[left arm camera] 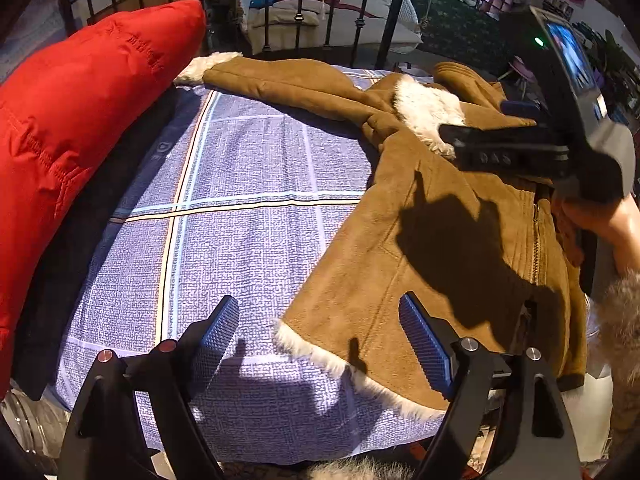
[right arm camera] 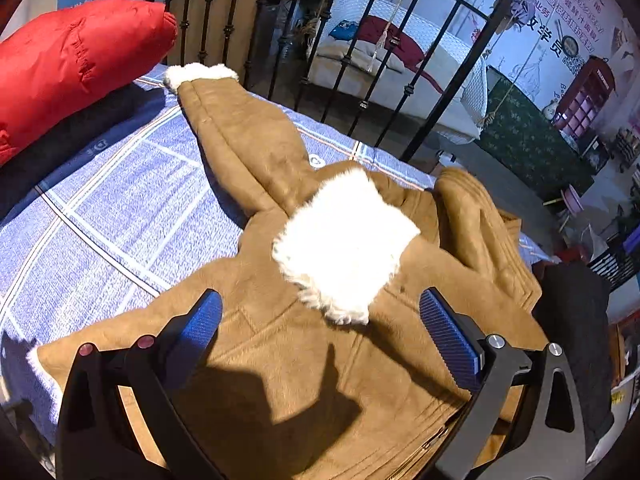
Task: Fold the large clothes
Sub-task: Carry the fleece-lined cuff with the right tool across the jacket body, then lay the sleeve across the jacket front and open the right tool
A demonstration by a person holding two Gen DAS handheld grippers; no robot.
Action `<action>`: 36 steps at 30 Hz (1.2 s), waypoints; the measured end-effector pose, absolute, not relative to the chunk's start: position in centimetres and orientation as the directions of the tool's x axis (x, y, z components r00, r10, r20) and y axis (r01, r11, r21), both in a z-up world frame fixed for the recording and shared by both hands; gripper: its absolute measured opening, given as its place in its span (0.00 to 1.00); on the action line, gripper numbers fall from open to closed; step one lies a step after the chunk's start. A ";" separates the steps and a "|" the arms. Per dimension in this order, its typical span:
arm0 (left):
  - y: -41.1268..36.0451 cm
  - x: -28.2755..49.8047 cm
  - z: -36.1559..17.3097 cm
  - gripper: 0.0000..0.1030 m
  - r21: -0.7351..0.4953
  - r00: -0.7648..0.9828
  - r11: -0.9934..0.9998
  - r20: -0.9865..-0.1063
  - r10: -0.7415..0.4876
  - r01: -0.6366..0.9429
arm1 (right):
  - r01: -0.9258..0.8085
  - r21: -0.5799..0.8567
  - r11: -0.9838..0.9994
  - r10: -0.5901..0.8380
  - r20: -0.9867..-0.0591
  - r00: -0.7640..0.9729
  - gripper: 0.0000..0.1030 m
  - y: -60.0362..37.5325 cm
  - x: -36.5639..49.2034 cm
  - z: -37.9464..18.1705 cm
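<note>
A brown suede coat (left arm camera: 420, 208) with white fleece lining lies front up on the blue checked bed sheet (left arm camera: 248, 200). One sleeve (right arm camera: 248, 148) stretches toward the far left corner and ends in a white cuff (right arm camera: 196, 74). The other sleeve is folded across the chest, its fleece cuff (right arm camera: 344, 240) lying near the collar. My left gripper (left arm camera: 318, 312) is open above the coat's near hem corner, with nothing between its blue pads. My right gripper (right arm camera: 320, 300) is open over the coat's body just below the folded cuff and holds nothing.
A red puffer jacket (left arm camera: 80, 100) lies on a dark garment (left arm camera: 80, 248) along the bed's left side. A black iron bed rail (right arm camera: 360, 80) stands beyond the coat. A person's forearm (left arm camera: 616, 228) and some grey-brown fur (left arm camera: 624, 320) are at the right.
</note>
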State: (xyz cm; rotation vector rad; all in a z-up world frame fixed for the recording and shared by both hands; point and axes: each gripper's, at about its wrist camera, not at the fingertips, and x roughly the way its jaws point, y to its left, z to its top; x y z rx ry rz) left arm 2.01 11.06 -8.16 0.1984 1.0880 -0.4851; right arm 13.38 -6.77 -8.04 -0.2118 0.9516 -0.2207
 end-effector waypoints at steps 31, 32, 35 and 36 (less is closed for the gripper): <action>-14.4 9.6 -8.2 0.83 0.085 0.406 0.690 -0.857 -0.318 0.719 | 0.495 -0.226 0.839 -0.460 -0.781 0.422 0.96 -28.5 4.3 -16.6; -15.5 10.0 -8.6 0.83 0.099 0.414 0.688 -0.856 -0.309 0.719 | 0.496 -0.229 0.838 -0.466 -0.772 0.432 0.96 -28.3 4.1 -16.6; -18.7 11.1 -10.7 0.84 0.156 0.441 0.682 -0.857 -0.266 0.715 | 0.503 -0.238 0.831 -0.486 -0.750 0.448 0.96 -28.0 3.6 -16.6; -19.7 11.6 -11.9 0.84 0.170 0.435 0.682 -0.869 -0.237 0.712 | 0.507 -0.242 0.828 -0.493 -0.745 0.449 0.96 -27.8 3.5 -16.6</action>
